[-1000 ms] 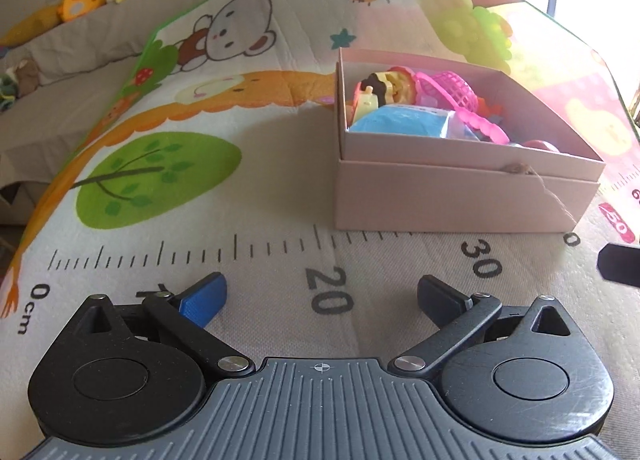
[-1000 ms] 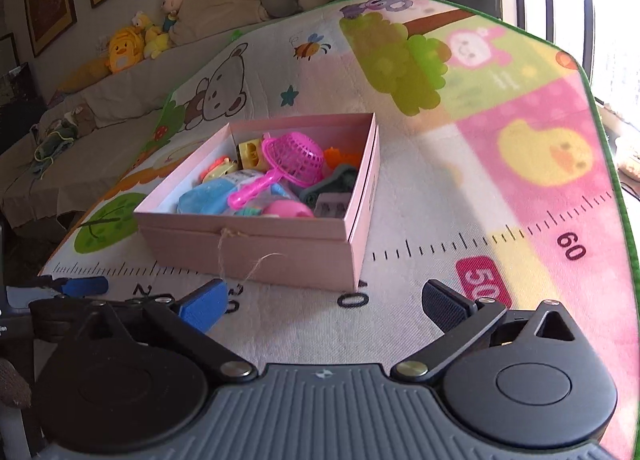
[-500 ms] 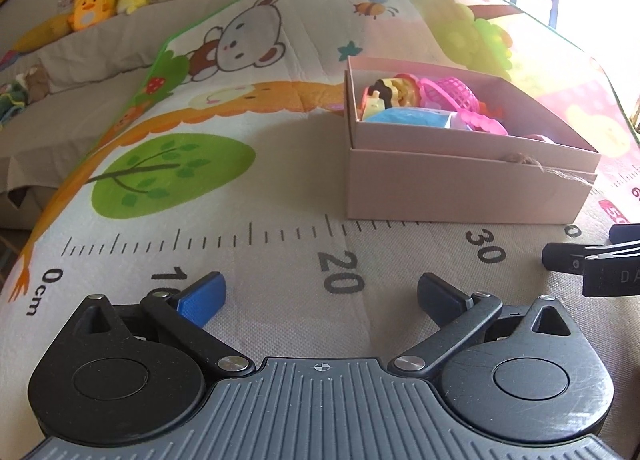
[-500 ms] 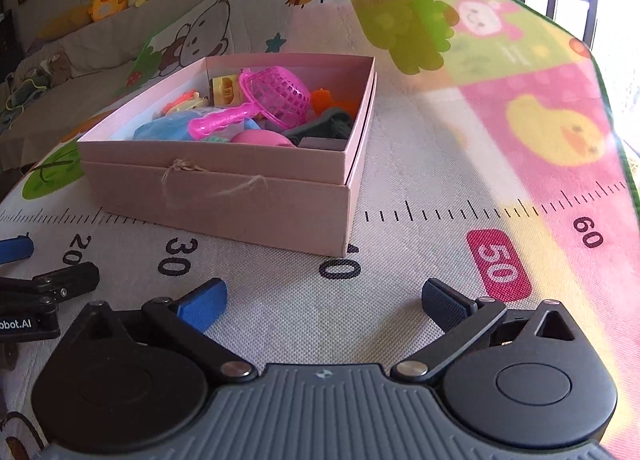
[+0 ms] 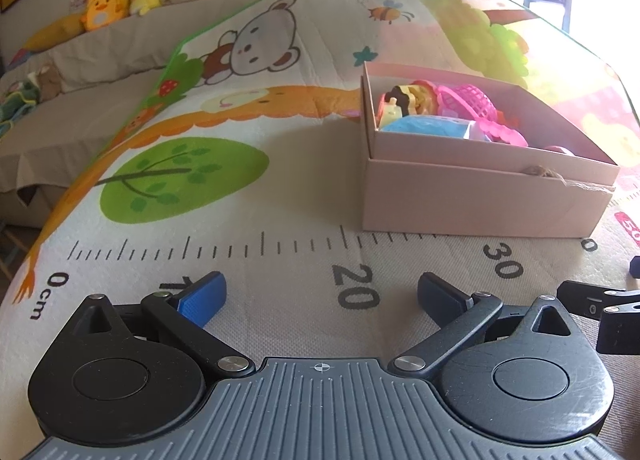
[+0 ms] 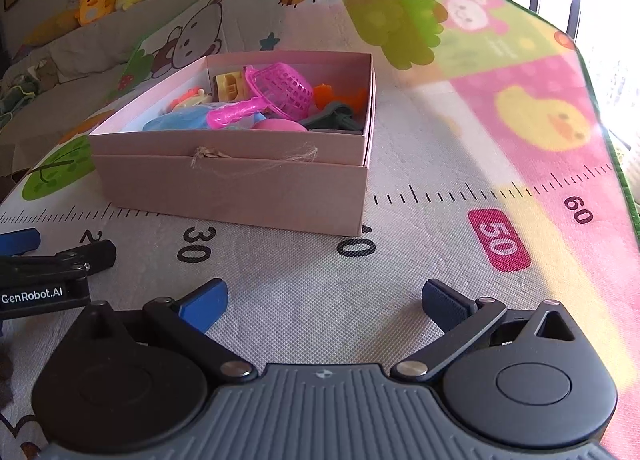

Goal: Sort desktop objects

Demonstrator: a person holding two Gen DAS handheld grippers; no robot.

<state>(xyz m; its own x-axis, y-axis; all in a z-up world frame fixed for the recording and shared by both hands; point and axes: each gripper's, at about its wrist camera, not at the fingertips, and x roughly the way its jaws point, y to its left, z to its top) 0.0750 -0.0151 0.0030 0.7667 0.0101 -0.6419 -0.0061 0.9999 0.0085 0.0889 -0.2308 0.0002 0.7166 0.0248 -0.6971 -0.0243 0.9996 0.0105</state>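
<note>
Pink box (image 6: 240,188) of toys on mat, ahead | left gripper (image 5: 320,296) spread, empty | right gripper (image 6: 324,300) spread, empty

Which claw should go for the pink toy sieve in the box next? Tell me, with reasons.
Probably right. The right claw is open, empty, and faces the pink box with the pink sieve nearly straight ahead. The left claw, also open, has the box off to its right.
</note>
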